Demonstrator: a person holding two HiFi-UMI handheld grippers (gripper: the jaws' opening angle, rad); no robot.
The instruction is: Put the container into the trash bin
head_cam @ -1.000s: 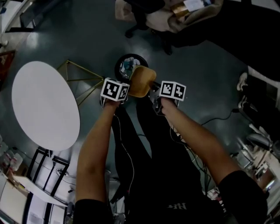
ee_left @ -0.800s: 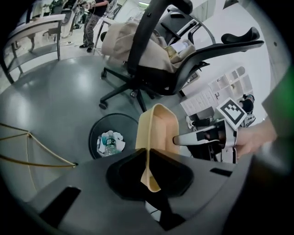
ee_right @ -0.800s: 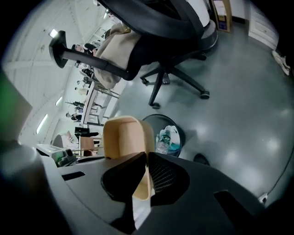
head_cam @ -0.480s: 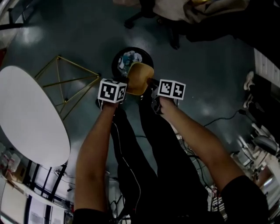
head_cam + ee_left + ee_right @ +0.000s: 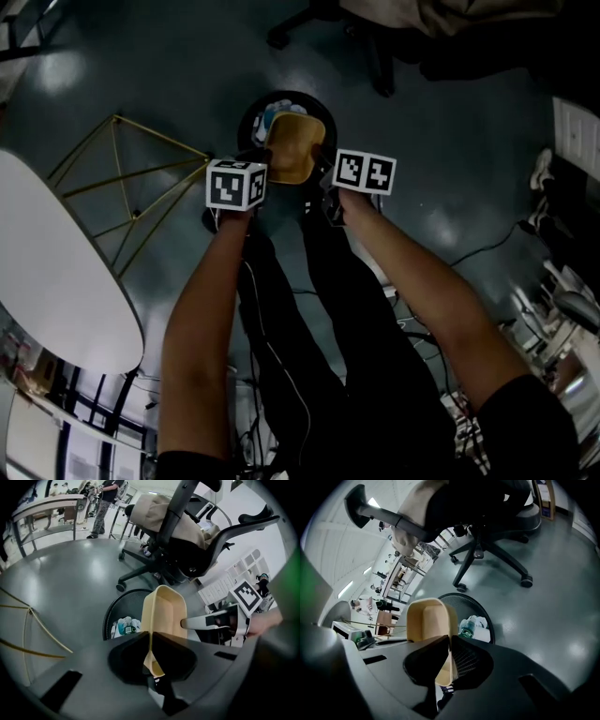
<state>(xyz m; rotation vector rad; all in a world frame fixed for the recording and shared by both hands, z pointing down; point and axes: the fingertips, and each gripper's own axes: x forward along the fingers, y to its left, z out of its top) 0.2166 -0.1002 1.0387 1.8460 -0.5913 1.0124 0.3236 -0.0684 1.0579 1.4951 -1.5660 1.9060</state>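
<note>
A tan oval container (image 5: 290, 147) hangs on edge right above the mouth of a black round mesh trash bin (image 5: 254, 120). My left gripper (image 5: 256, 174) is shut on the container's left rim, and my right gripper (image 5: 327, 176) is shut on its right rim. In the left gripper view the jaws (image 5: 151, 635) pinch the container (image 5: 164, 613), with the trash bin (image 5: 112, 613) just behind it. In the right gripper view the jaws (image 5: 450, 638) clamp the container's (image 5: 429, 618) edge beside the trash bin (image 5: 480, 607). Plastic bottles (image 5: 123, 626) lie inside the bin.
A white oval table (image 5: 56, 272) stands at the left, with a gold wire frame (image 5: 131, 178) between it and the bin. An office chair (image 5: 187, 541) on castors stands just beyond the bin. Cables (image 5: 478, 248) run over the grey floor at the right.
Both grippers have sunk together with the container, which has gone from beside the bin's rim to over its mouth. The grips have not changed.
</note>
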